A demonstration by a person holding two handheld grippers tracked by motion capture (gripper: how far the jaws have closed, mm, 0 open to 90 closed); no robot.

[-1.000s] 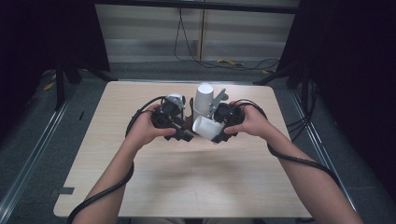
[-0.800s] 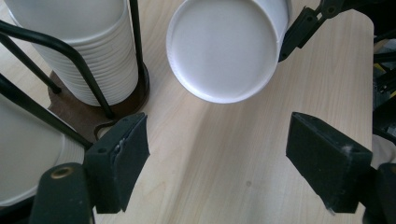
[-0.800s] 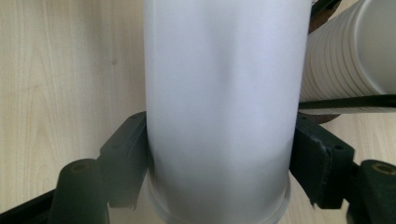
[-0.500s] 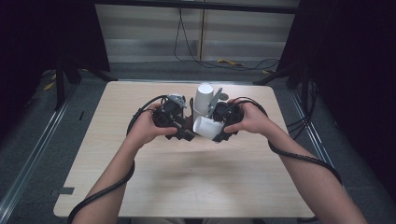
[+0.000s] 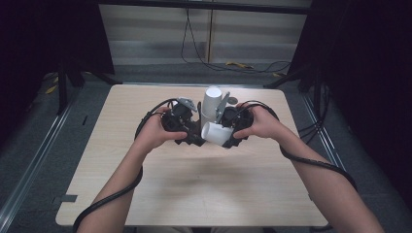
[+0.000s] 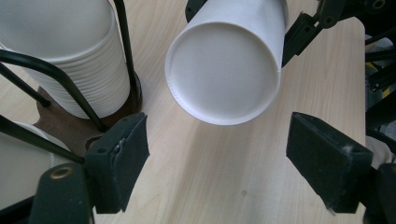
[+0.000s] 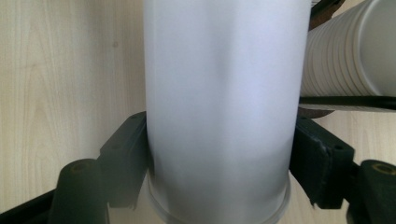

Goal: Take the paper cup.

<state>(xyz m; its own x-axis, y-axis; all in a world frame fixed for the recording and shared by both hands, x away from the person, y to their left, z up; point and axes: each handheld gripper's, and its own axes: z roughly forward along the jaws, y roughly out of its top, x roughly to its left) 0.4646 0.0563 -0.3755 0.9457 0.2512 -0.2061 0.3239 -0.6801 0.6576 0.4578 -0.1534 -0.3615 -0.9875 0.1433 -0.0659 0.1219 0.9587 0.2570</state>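
My right gripper (image 7: pixel 219 172) is shut on a single white paper cup (image 7: pixel 219 107), its pads pressing both sides near the rim. From above, the cup (image 5: pixel 216 133) lies tilted over the middle of the table, between the right gripper (image 5: pixel 229 138) and the left gripper (image 5: pixel 197 138). The cup's round base (image 6: pixel 224 70) faces my left gripper (image 6: pixel 219 158), which stands open with the base just beyond its tips and nothing between the pads. A tall stack of white cups (image 5: pixel 212 101) rises right behind both grippers.
The cup stack (image 6: pixel 60 56) sits in a black wire holder (image 6: pixel 123 42) on a brown base (image 6: pixel 60 123), close to my left jaw. The light wooden table (image 5: pixel 145 194) has free room toward the person. Dark floor and cables lie beyond the far edge.
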